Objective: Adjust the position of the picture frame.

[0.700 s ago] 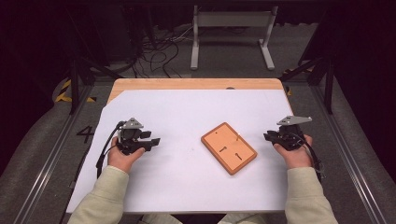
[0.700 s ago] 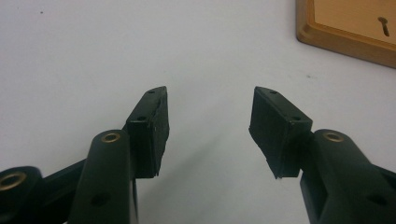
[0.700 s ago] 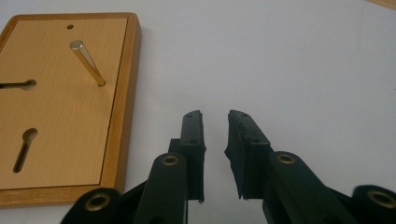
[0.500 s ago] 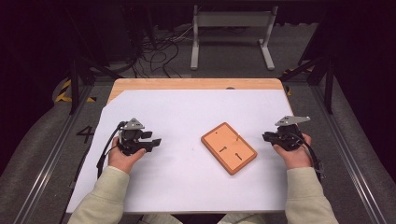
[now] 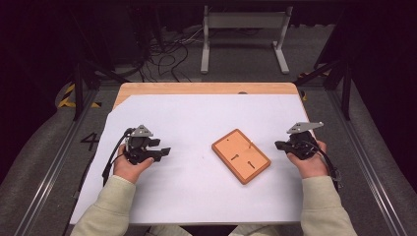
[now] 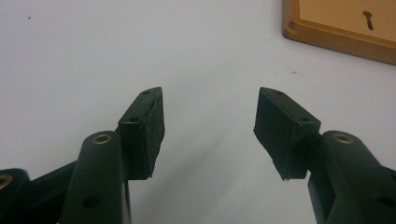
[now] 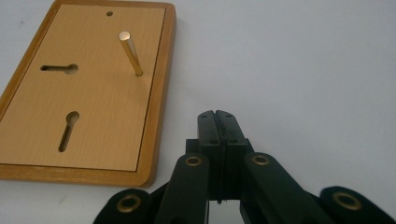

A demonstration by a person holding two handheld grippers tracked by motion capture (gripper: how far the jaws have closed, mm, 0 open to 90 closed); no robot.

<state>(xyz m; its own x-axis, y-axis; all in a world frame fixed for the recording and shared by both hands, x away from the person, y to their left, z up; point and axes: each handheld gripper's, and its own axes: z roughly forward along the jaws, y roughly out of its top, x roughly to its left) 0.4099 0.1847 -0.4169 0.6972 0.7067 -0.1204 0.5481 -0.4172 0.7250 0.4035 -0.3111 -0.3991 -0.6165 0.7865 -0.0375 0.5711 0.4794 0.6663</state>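
Note:
A wooden board (image 5: 241, 156) with two keyhole slots lies on the white table cover (image 5: 196, 123), right of centre. A thin brass peg (image 7: 130, 52) stands upright in it, close to its right edge in the right gripper view. My left gripper (image 5: 164, 152) rests at the table's left, pointing toward the board, and its jaws are wide open with nothing between them (image 6: 210, 126); a corner of the board (image 6: 341, 28) lies ahead at the upper right. My right gripper (image 5: 278, 145) sits just right of the board, its pads pressed together (image 7: 218, 125) and holding nothing.
The table's wooden back edge (image 5: 206, 88) borders a dark floor with cables (image 5: 167, 54) and a grey metal stand (image 5: 243, 29). Metal rails (image 5: 366, 162) run along both sides of the table. White cover lies open around the board.
Both hands stay almost still. The right gripper has edged slightly left toward the board.

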